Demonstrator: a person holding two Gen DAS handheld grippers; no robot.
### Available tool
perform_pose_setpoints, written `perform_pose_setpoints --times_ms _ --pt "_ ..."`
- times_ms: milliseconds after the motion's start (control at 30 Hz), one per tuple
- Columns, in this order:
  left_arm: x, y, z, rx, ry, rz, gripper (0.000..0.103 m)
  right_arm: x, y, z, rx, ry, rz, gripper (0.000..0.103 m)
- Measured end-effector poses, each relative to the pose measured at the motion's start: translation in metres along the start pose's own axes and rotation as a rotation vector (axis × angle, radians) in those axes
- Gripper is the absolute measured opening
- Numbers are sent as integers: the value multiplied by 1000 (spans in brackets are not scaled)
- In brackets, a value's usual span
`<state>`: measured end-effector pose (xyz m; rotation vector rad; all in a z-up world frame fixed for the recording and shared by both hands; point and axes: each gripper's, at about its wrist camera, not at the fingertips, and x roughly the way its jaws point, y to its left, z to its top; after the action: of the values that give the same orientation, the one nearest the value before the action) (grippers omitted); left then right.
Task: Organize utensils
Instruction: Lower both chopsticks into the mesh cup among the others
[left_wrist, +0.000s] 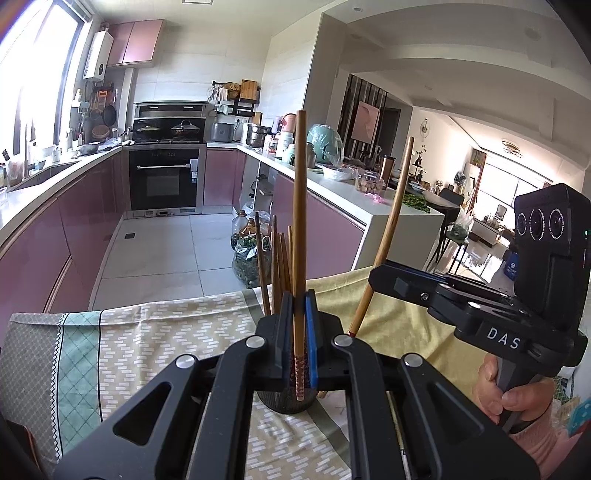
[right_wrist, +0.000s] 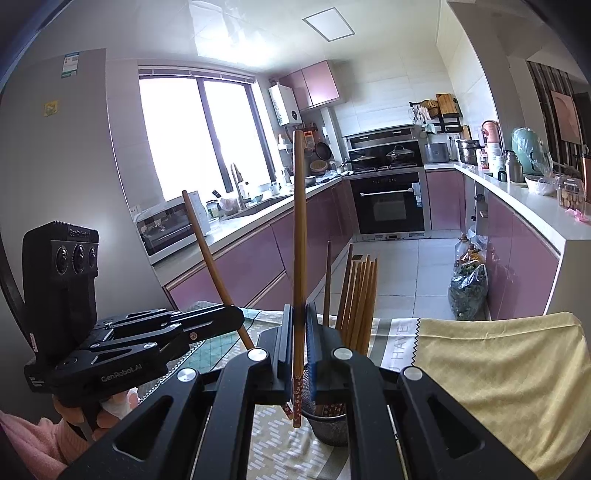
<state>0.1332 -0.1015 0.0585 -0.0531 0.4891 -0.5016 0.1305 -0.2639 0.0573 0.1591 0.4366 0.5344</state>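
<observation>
The left tool is clamped on a single wooden chopstick, which stands nearly upright between its two dark pads; the chopstick's patterned red end hangs just below the pads. The right tool grips a second wooden chopstick the same way, upright, with its patterned end below the pads. In the left wrist view the right tool appears at the right, with a hand wrapped around its handle and its chopstick leaning toward the upper right. In the right wrist view the left tool sits at the left, held by a hand in a pink sleeve, and its chopstick leans toward the upper left. Directly under and just beyond both tools stands a dark mesh holder with a bundle of more chopsticks upright inside it. The holder rests on a surface covered by a patterned cloth with a plain yellow cloth lying beside it on the right. Beyond the surface is a kitchen with pink cabinets, a built-in oven and a bright window.
</observation>
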Motion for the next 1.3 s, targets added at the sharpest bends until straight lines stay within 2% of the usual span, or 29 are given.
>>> perform_pose_setpoints --times_ms 500,1300 --pt "1 -6 11 14 -36 3 7 2 0 6 -7 -13 -12 6" --pt "21 -7 11 18 -3 27 7 20 -6 5 12 24 -36 6"
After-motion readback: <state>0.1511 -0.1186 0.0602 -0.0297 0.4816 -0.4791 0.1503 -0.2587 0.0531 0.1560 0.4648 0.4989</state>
